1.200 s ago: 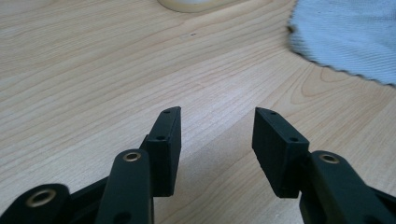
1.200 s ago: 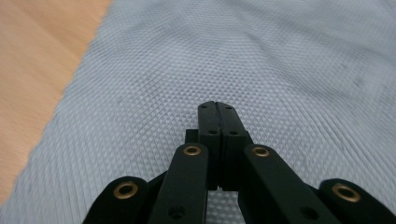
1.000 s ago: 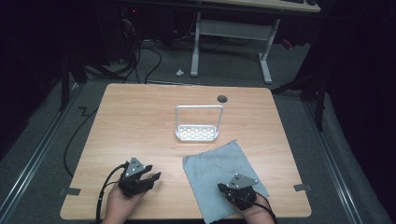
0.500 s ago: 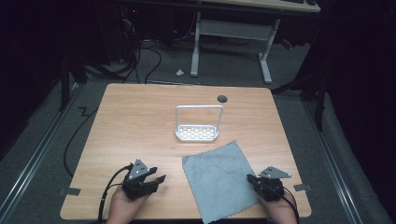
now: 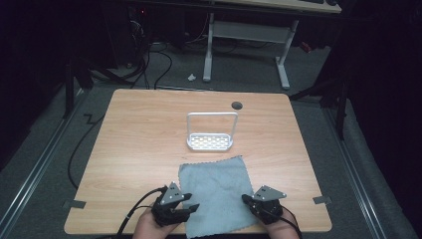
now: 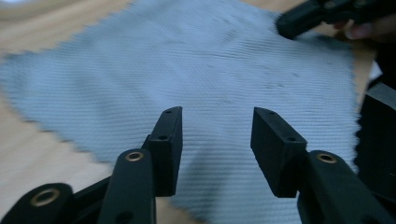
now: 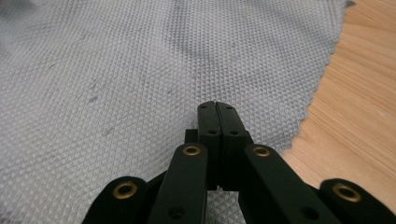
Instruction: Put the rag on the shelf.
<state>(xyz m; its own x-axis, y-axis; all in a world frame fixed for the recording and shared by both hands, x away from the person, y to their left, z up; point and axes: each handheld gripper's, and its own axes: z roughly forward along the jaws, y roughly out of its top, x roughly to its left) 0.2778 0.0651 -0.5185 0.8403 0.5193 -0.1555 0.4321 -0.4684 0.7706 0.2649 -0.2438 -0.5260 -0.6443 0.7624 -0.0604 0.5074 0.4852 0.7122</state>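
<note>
From above, the wooden bench point(image 5: 149, 149) carries a grey cloth point(image 5: 216, 191) spread flat at the middle of its near edge, one corner reaching over that edge. Behind the cloth, toward the centre of the bench, stands a small white rack point(image 5: 211, 134) with a tall loop handle and a perforated base, just apart from the cloth's far edge. A dark round hole point(image 5: 237, 105) sits near the far edge, right of centre. The left tongs point(image 5: 191, 209) rest at the cloth's near left corner, held by a hand point(image 5: 149, 226) coming in from the near edge, with a black cable trailing off to the left. The right tongs point(image 5: 246, 200) sit at the cloth's near right side, tips on the fabric, a grey three-cornered plate on top.

In the left gripper view, the left tongs point(image 6: 217, 135) stand wide apart, nothing between the jaws, hovering over the cloth point(image 6: 187, 70). The other tongs' black tip point(image 6: 299, 21) touches the cloth's far side.

In the right gripper view, the right tongs point(image 7: 217, 109) are pressed fully together, jaw against jaw, above the cloth point(image 7: 140, 70) near its zigzag edge; I cannot tell whether any fabric is pinched. Bare wood of the bench point(image 7: 364, 116) lies to the right.
</note>
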